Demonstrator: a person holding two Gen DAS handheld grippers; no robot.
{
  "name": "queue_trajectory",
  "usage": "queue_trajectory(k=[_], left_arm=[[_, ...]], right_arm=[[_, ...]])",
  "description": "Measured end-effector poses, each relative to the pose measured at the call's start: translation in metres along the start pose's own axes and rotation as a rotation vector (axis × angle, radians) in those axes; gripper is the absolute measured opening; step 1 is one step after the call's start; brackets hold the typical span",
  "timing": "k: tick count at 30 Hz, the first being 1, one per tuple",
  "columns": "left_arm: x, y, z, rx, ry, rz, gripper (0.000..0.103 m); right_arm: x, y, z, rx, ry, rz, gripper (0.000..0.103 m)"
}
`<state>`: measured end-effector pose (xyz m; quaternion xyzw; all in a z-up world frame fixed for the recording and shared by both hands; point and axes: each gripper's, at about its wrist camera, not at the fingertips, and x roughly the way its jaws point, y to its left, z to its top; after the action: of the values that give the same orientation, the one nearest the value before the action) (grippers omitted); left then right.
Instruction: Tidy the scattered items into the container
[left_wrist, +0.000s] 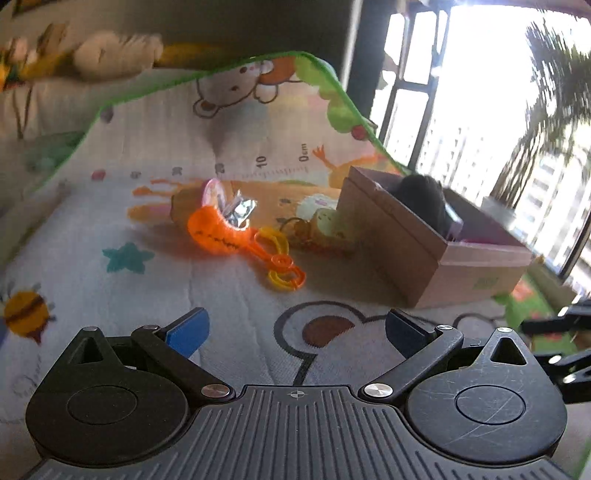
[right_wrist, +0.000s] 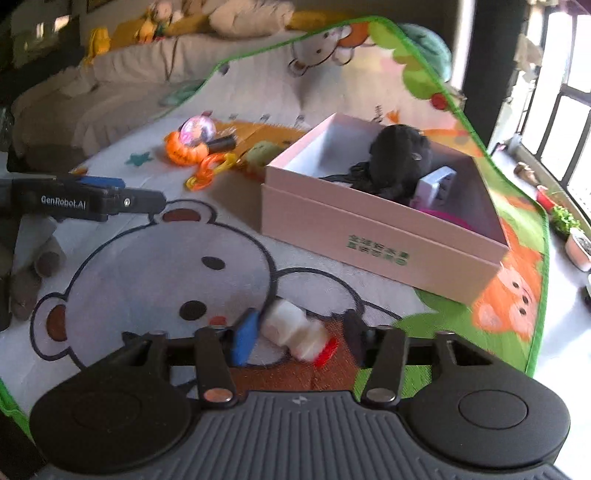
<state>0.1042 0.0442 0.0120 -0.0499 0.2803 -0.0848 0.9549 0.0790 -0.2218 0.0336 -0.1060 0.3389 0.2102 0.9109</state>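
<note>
- My right gripper has its jaws part open around a small white bottle with a red cap, lying on the play mat near me; I cannot tell whether the pads press it.
- The bottle looks light, stiff and smooth, so likely slippery; I'd grip across its white body, not the cap.
- The pink box sits just beyond, to the right, already holding a black plush.
- My left gripper is wide open and empty, facing the orange pumpkin toy.
</note>
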Motion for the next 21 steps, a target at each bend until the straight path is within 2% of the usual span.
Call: queue_trajectory(k=[6, 7, 8, 9, 10, 11, 12, 13, 15, 17, 20, 21], left_arm=[[0.012, -0.020, 0.010, 0.111, 0.014, 0.064, 0.103], [0.016, -0.022, 0.012, 0.120, 0.017, 0.077, 0.098], [0.020, -0.023, 0.015, 0.125, 0.023, 0.086, 0.079], [0.025, -0.024, 0.019, 0.128, 0.034, 0.093, 0.068], [0.030, -0.024, 0.022, 0.126, 0.044, 0.096, 0.066], [0.035, -0.024, 0.025, 0.122, 0.047, 0.099, 0.074], [0.041, -0.024, 0.027, 0.119, 0.048, 0.102, 0.077], [0.046, -0.024, 0.029, 0.122, 0.050, 0.104, 0.077], [0.059, -0.024, 0.034, 0.130, 0.061, 0.119, 0.075], [0.071, -0.023, 0.038, 0.133, 0.075, 0.141, 0.060], [0.081, -0.019, 0.039, 0.122, 0.091, 0.146, 0.047], [0.081, -0.017, 0.038, 0.114, 0.091, 0.139, 0.046]], right_arm=[[-0.009, -0.033, -0.011, 0.253, -0.175, 0.023, 0.072], [-0.008, -0.038, -0.014, 0.292, -0.188, 0.026, 0.072], [-0.006, -0.044, -0.017, 0.328, -0.197, 0.026, 0.072], [-0.004, -0.049, -0.020, 0.358, -0.199, 0.028, 0.073], [-0.002, -0.053, -0.022, 0.387, -0.199, 0.033, 0.074], [-0.001, -0.058, -0.024, 0.416, -0.206, 0.040, 0.075], [-0.002, -0.062, -0.025, 0.441, -0.218, 0.046, 0.080], [-0.001, -0.065, -0.026, 0.462, -0.225, 0.048, 0.084], [0.001, -0.071, -0.028, 0.503, -0.223, 0.048, 0.084], [0.004, -0.076, -0.029, 0.540, -0.218, 0.048, 0.084], [0.007, -0.083, -0.032, 0.585, -0.214, 0.042, 0.086], [0.009, -0.085, -0.032, 0.600, -0.211, 0.041, 0.086]])
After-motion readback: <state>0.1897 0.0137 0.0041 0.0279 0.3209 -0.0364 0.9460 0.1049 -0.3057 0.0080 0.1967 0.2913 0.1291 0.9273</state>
